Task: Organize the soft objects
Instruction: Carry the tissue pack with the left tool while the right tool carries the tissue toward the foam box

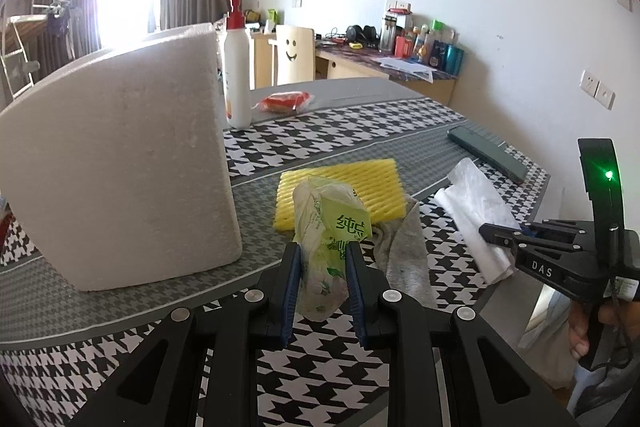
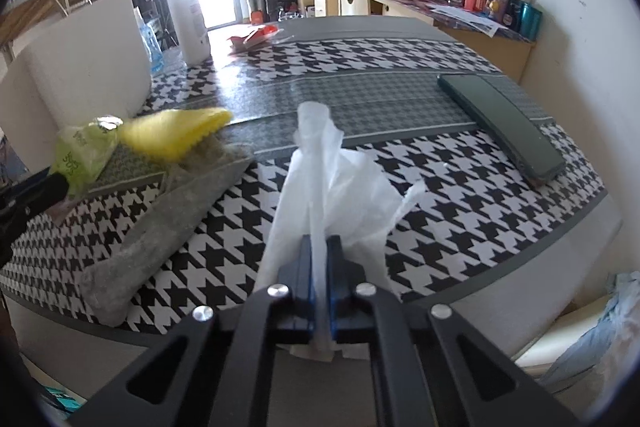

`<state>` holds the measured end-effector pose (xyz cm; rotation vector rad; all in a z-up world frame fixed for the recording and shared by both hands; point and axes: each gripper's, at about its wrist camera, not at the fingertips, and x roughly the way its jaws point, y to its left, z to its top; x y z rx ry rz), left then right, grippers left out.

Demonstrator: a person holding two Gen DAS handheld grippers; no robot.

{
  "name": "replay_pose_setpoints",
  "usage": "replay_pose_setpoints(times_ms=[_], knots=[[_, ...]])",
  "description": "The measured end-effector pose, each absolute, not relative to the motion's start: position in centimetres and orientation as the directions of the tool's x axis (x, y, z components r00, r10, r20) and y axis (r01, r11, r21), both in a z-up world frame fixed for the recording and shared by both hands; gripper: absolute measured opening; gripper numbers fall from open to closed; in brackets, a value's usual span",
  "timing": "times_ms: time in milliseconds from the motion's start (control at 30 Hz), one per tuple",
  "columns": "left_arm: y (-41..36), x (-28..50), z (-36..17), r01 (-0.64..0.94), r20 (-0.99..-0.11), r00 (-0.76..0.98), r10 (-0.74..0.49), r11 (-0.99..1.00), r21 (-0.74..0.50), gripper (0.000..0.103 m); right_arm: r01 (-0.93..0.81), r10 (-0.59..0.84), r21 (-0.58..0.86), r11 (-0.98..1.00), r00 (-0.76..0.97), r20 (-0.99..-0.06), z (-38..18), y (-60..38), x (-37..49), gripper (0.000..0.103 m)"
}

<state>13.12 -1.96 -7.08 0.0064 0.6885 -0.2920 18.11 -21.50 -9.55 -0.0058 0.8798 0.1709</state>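
My left gripper (image 1: 322,251) is shut on a green tissue pack (image 1: 328,235) and holds it above the table, just right of a white foam box (image 1: 120,167). The pack also shows in the right wrist view (image 2: 82,155). My right gripper (image 2: 319,247) is shut on a white plastic bag (image 2: 328,179) and holds it over the table; it shows in the left wrist view (image 1: 490,233) with the bag (image 1: 476,211). A yellow foam net (image 1: 344,187) and a grey sock (image 1: 404,251) lie between the grippers.
A white pump bottle (image 1: 237,67) and a red packet (image 1: 286,101) stand behind the foam box. A dark green flat case (image 2: 500,119) lies at the table's right. The houndstooth tablecloth (image 2: 440,187) covers the table. A desk with clutter (image 1: 400,43) lines the far wall.
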Motion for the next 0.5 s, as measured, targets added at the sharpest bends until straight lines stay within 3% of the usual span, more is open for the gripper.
replay_pose_setpoints(times_ms=[500], knots=[[-1.7,11.8,-4.5,0.254,-0.566,0.783,-0.258,0.963,-0.088,0.024,-0.213,0.253,0.145,0.966,0.675,-0.693,-6.1,-22.1,16.8,0.007]])
